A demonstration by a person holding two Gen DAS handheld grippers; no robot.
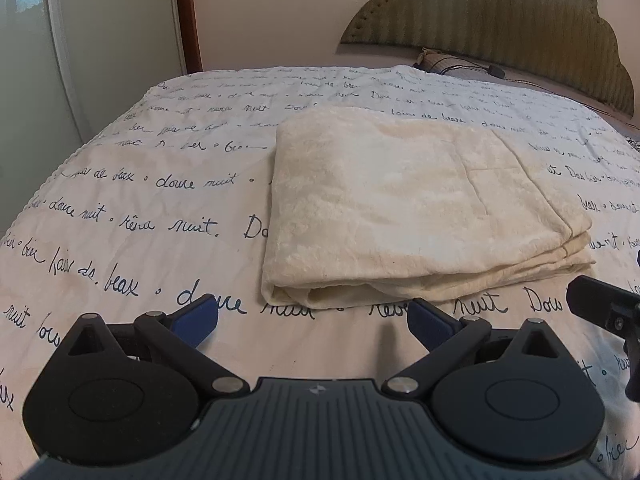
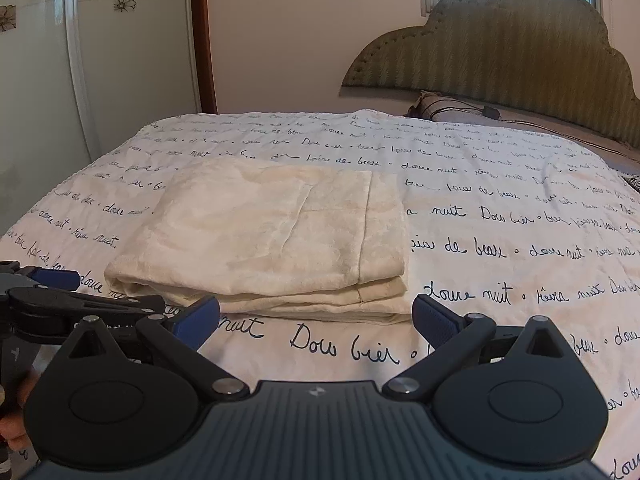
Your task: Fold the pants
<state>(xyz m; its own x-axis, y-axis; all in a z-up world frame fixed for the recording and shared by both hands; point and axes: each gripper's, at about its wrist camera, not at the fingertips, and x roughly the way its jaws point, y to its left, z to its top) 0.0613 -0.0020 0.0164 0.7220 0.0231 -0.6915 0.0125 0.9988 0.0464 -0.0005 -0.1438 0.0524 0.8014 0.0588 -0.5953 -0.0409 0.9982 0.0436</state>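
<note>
Lying flat on the bedspread (image 1: 120,208) are the cream pants (image 1: 420,208), folded into a thick rectangular bundle with several layers stacked at the near edge. In my left view the bundle sits straight ahead and a little to the right, its near edge just beyond my fingertips; the rounded fold is on the left side and the stacked loose edges show at the right corner. In my right view the same pants (image 2: 272,236) lie ahead and slightly left, the near edge close in front of my pads, a seam running down the top layer.

My left gripper (image 1: 312,316) hovers above the printed cover with its blue pads spread wide apart, nothing between them and no cloth touching them. My right gripper (image 2: 316,316) is likewise spread wide and empty, its two blue pads framing the near right corner of the bundle without touching it. The two tools sit side by side: part of the right one enters at the right edge of my left view, and the left one shows at the lower left of my right view.

I see no containers anywhere on the bed. Beyond the pants, the scalloped green headboard (image 2: 500,40) stands against the wall, with a pillow (image 2: 444,106) at its foot.
</note>
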